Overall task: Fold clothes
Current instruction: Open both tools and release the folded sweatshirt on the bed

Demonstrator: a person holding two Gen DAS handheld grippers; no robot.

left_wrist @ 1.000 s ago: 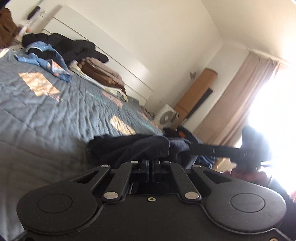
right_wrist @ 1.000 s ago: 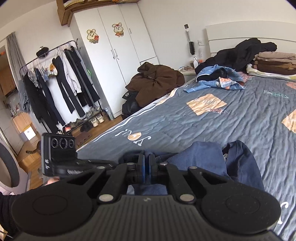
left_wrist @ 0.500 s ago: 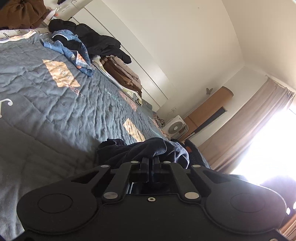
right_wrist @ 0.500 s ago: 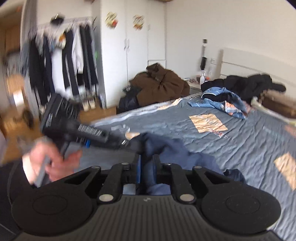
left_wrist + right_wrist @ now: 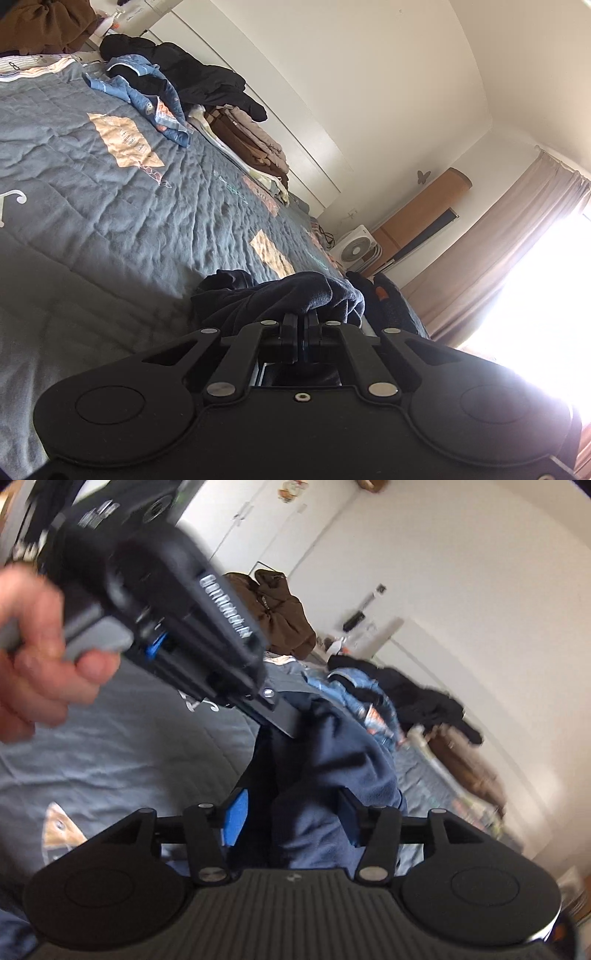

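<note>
A dark navy garment [image 5: 295,291] is bunched above the grey-blue quilt [image 5: 110,221]. My left gripper [image 5: 304,321] is shut on a fold of it. In the right wrist view the same garment [image 5: 332,760] hangs down from the left gripper [image 5: 280,720], which a hand [image 5: 37,664] holds at the upper left. My right gripper [image 5: 291,812] stands open, its blue pads [image 5: 234,816] wide apart, and the cloth drapes loosely between its fingers. The image is blurred with motion.
At the head of the bed lie a black jacket [image 5: 192,81], a blue patterned garment [image 5: 147,85] and a folded brown stack [image 5: 251,144]. A white fan [image 5: 354,251] and curtain [image 5: 498,251] stand past the bed. A brown coat [image 5: 280,616] sits beside white wardrobes [image 5: 258,524].
My right gripper has opened and let go of the navy garment. The left gripper, still shut on the cloth, has swung up close in front of the right camera. Both views have tilted.
</note>
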